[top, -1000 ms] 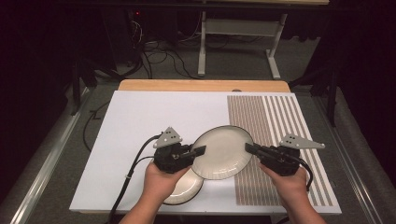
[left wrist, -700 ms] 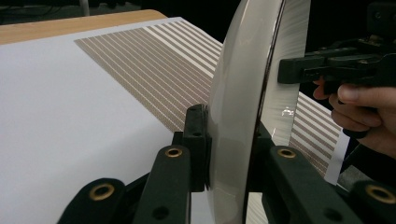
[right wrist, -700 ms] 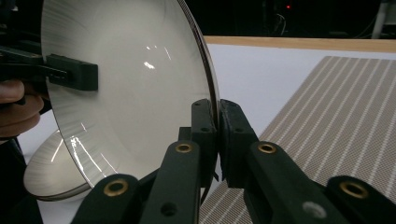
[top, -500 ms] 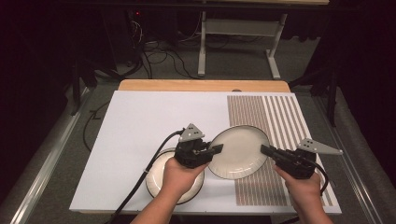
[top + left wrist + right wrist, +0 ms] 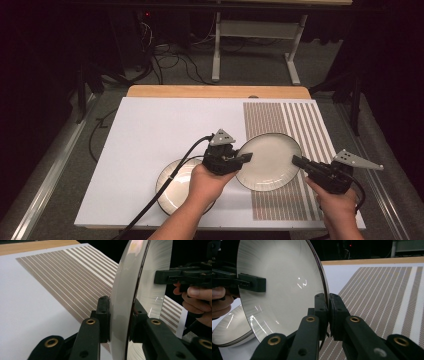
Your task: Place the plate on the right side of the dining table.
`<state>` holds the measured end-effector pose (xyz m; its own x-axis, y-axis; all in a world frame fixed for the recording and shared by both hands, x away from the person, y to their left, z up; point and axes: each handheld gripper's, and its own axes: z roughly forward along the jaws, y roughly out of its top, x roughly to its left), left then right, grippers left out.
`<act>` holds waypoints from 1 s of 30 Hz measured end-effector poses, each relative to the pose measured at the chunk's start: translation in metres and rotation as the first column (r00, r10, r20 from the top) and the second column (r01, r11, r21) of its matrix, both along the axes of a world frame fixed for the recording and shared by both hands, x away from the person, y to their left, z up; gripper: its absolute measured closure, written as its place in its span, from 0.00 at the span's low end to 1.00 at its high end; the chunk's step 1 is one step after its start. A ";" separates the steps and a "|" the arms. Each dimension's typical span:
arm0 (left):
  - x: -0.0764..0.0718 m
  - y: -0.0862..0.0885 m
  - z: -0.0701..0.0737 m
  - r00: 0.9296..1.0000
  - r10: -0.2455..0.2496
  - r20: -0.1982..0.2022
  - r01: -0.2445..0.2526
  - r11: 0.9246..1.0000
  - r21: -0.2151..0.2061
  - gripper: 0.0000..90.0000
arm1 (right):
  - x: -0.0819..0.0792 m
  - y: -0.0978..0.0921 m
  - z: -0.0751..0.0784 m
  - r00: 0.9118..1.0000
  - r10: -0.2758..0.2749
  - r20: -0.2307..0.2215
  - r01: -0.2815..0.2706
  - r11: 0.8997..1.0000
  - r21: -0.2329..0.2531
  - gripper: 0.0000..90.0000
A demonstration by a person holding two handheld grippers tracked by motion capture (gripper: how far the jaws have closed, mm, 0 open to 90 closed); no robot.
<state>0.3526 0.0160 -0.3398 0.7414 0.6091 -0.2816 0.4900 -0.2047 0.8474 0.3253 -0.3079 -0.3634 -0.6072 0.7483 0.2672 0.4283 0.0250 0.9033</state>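
Note:
A white plate with a dark rim (image 5: 269,161) is held above the table between both grippers. My left gripper (image 5: 245,158) is shut on its left rim, and my right gripper (image 5: 296,161) is shut on its right rim. In the left gripper view the plate (image 5: 122,290) stands edge-on between my jaws (image 5: 120,315), with the right gripper (image 5: 175,277) clamped on its far side. The right gripper view has the plate's face (image 5: 282,285) gripped at the rim by my jaws (image 5: 328,312). A second white plate (image 5: 172,187) lies on the mat under my left hand.
The white mat (image 5: 165,130) covers the table, with a brown striped patch (image 5: 310,125) on its right part, below the held plate. A wooden strip (image 5: 215,91) runs along the far edge. Cables (image 5: 165,55) and a metal stand (image 5: 255,30) are on the floor beyond.
Both grippers have carried the held plate to the right, over the striped patch. The lower plate, partly covered a second ago, now lies mostly uncovered at the left.

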 end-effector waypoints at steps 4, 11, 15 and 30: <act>0.004 -0.006 -0.001 1.000 0.000 -0.011 0.000 1.000 -0.001 0.82 | 0.000 -0.005 0.001 1.000 -0.018 0.005 0.018 1.000 0.000 0.98; 0.006 -0.016 0.001 1.000 -0.001 -0.018 0.001 1.000 0.008 0.81 | 0.000 -0.013 0.000 0.999 -0.041 0.008 0.041 0.999 0.006 0.98; 0.010 -0.022 0.001 1.000 0.000 -0.023 0.000 1.000 0.017 0.81 | 0.000 -0.017 0.001 0.999 -0.051 0.008 0.051 0.999 0.009 0.98; 0.028 -0.046 -0.007 0.999 -0.002 -0.054 0.003 1.000 0.006 0.78 | 0.003 -0.035 -0.001 0.993 -0.117 0.010 0.117 0.993 -0.001 0.98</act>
<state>0.3809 -0.0298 -0.3465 0.7269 0.6091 -0.3171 0.5342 -0.2113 0.8186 0.3284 -0.3426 -0.3646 -0.5183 0.8145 0.2606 0.4191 -0.0236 0.9076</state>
